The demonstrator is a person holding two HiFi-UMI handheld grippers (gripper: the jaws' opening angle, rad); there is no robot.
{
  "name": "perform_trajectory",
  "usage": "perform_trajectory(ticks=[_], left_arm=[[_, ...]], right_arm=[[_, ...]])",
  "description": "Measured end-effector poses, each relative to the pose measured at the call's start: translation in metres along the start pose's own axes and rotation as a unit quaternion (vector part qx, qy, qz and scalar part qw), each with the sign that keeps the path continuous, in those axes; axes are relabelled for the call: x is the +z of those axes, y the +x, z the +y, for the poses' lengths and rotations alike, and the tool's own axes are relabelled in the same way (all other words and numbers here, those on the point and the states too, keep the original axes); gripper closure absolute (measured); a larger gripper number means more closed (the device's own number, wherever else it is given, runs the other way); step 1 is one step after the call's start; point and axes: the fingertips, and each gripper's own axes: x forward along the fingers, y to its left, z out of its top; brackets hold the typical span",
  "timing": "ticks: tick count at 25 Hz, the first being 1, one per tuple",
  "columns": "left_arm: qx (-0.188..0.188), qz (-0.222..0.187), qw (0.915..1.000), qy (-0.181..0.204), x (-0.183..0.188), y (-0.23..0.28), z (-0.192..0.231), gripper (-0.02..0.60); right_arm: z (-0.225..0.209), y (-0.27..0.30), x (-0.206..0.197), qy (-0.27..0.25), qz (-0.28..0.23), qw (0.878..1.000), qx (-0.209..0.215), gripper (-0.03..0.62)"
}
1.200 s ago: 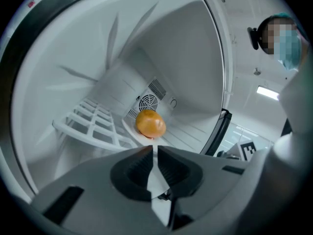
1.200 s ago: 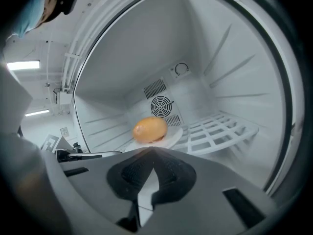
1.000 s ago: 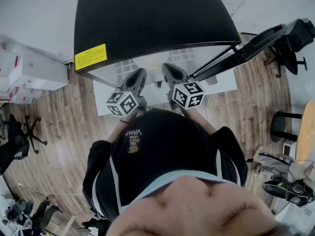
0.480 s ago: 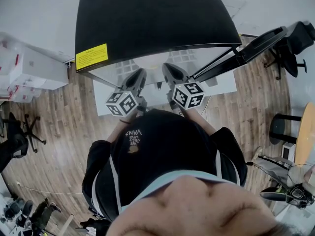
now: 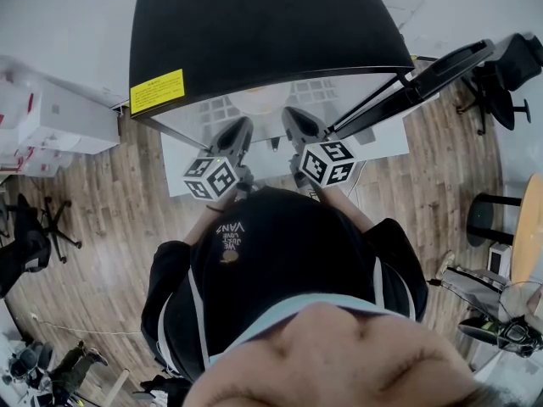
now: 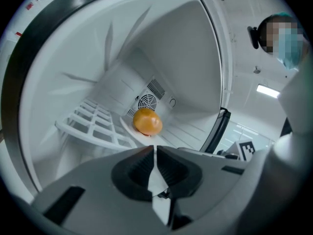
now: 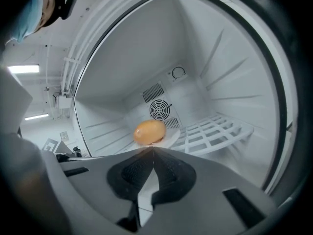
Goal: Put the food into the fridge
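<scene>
No change: my left tongs [image 6: 154, 150] and right tongs [image 7: 153, 151] stay closed, empty, facing the open fridge [image 6: 186, 58]. The orange [image 6: 147, 122] sits inside on a plate [image 7: 172, 136], so I reckon delivery's done.

i stood in what looked like an office or test lab. the wood-plank floor [image 5: 102, 227] had swivel office chairs [image 5: 34, 231] on either side, white storage boxes [image 5: 51, 121] were stacked by the wall, strip lights [image 6: 267, 90] ran overhead, and a small black fridge [image 5: 254, 32] with a yellow warning label [image 5: 156, 92] stood out in the room.
</scene>
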Motion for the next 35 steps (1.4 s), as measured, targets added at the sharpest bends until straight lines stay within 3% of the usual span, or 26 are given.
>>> perform_trajectory(ticks=[24,35], left_arm=[[-0.008,-0.007,0.9998,0.018,-0.021,-0.029,-0.032,0.554],[0.007,-0.018,0.9996,0.018,-0.032,-0.043,-0.044,0.554]], right_arm=[[0.006,-0.051,-0.007,0.002,-0.030,0.999,-0.015,0.582],[0.012,-0.070,-0.018,-0.018,-0.015,1.000,0.000,0.582]])
